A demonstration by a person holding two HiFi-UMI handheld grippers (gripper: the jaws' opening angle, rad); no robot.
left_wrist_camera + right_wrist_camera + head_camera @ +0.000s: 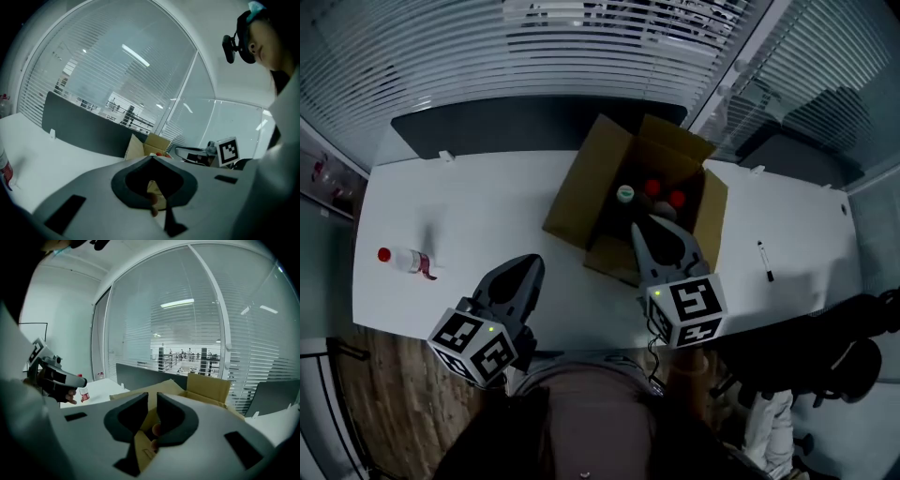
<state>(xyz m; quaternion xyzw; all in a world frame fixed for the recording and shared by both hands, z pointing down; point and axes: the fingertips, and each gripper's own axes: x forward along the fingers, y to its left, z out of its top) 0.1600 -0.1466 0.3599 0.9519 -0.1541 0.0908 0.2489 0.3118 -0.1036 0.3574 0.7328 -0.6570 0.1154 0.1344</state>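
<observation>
A bottle [411, 261] with a red cap lies near the table's [506, 187] left edge. The left gripper [532, 262] hangs over the front edge, its jaws closed tip to tip on nothing. An open cardboard box [581, 202] sits mid-table with capped bottles [652, 187] inside. The right gripper [639, 228] hovers at the box's front edge, its jaws a narrow slit apart and empty. A pen [765, 261] lies towards the right edge.
</observation>
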